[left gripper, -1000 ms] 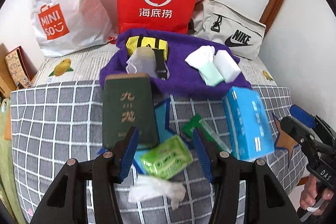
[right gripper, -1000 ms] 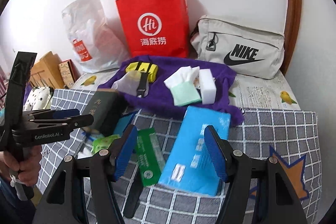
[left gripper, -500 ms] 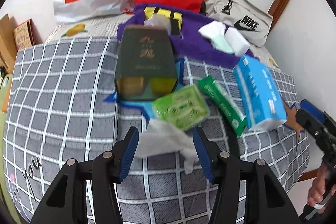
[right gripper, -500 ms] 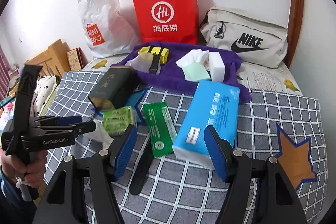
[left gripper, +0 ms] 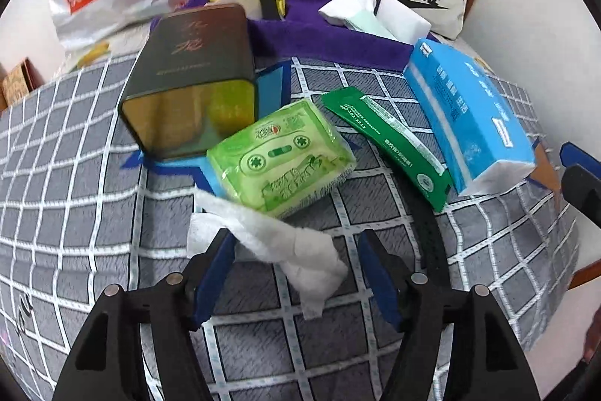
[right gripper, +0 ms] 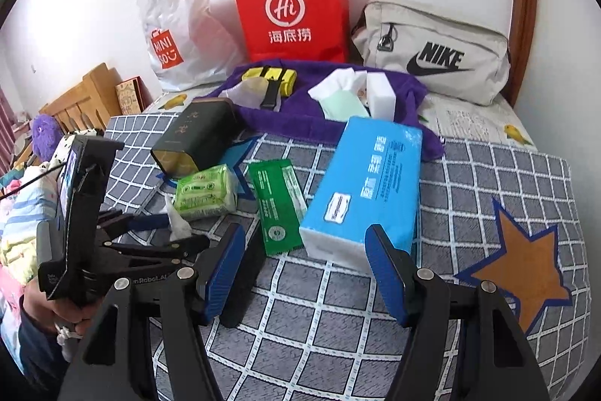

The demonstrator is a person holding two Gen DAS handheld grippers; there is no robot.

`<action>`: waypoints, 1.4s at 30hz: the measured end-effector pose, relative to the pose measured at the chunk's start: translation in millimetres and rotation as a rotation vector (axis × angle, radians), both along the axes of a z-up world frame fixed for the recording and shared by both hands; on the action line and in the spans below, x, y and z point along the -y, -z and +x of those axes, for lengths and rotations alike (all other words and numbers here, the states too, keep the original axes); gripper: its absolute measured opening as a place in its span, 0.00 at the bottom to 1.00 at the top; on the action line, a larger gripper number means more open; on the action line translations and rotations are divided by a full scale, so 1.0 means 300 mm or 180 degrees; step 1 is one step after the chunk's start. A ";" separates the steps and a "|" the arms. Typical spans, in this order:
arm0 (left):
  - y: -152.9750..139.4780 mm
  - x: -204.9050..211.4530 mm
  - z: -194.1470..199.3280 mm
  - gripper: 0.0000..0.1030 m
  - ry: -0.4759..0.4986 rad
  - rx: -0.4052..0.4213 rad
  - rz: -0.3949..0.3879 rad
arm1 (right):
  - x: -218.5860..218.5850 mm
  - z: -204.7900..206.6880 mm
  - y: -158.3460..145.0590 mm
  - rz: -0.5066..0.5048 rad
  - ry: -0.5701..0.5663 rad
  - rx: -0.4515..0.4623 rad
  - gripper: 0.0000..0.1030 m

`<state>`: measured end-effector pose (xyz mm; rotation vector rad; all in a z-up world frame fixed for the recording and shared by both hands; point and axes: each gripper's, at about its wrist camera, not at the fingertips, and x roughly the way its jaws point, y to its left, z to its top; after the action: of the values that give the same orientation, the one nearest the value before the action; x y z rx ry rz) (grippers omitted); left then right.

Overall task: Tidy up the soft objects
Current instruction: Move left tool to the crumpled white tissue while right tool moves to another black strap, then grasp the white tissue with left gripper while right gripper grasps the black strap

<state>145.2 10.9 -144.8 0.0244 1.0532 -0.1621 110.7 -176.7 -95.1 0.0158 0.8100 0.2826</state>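
Left tool (left gripper: 295, 267) jaws are opening around loose white tissue (left gripper: 278, 243), gripping nothing, risking snagging the blanket (left gripper: 75, 175) underneath.

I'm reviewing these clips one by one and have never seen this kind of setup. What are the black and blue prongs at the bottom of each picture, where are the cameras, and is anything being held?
There is no robot here. A person holds a hand-operated gripper in each hand, and each has a wide-angle camera looking forward along its two blue-padded prongs, so each picture shows its own gripper at the bottom.

In the left wrist view, the left gripper hangs over a crumpled white tissue; its jaws are opening with the tissue between them, not pinched. In the right wrist view, the right gripper stands open in front of a blue tissue pack, holding nothing.

On the checked blanket also lie a light green tissue packet, a dark green sachet and a dark tin. Behind is a purple towel with small items on it.
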 end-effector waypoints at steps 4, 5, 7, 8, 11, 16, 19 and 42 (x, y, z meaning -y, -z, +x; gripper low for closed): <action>0.002 0.004 -0.019 0.47 0.0028 0.0135 0.0232 | -0.006 -0.010 0.014 0.0034 -0.0045 -0.0043 0.64; 0.000 -0.003 -0.022 0.40 0.0019 0.0158 0.0240 | -0.011 -0.014 0.017 0.0013 -0.0062 -0.0040 0.64; -0.010 -0.034 -0.027 0.26 -0.0025 0.0176 0.0187 | -0.022 -0.019 0.023 -0.0001 -0.0102 -0.0063 0.64; -0.014 -0.050 -0.027 0.21 -0.0042 0.0172 0.0133 | -0.030 -0.022 0.028 0.0019 -0.0148 -0.0087 0.64; -0.029 -0.097 -0.040 0.20 -0.0106 0.0204 -0.0003 | -0.047 -0.024 0.045 0.0211 -0.0299 -0.0232 0.64; -0.049 -0.146 -0.062 0.20 -0.0246 0.0288 0.0004 | -0.097 -0.020 0.074 0.0216 -0.0393 -0.0293 0.64; -0.057 -0.172 -0.070 0.20 -0.0297 0.0303 0.0006 | -0.138 -0.010 0.109 0.0056 -0.0382 -0.0273 0.62; -0.014 -0.245 -0.054 0.21 -0.0298 0.0242 -0.0365 | -0.224 0.024 0.255 -0.0383 -0.0493 -0.0405 0.22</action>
<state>128.9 84.3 -140.5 -0.1215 0.9659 -0.1355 117.9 -109.6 -171.5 -0.1437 0.9553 0.3814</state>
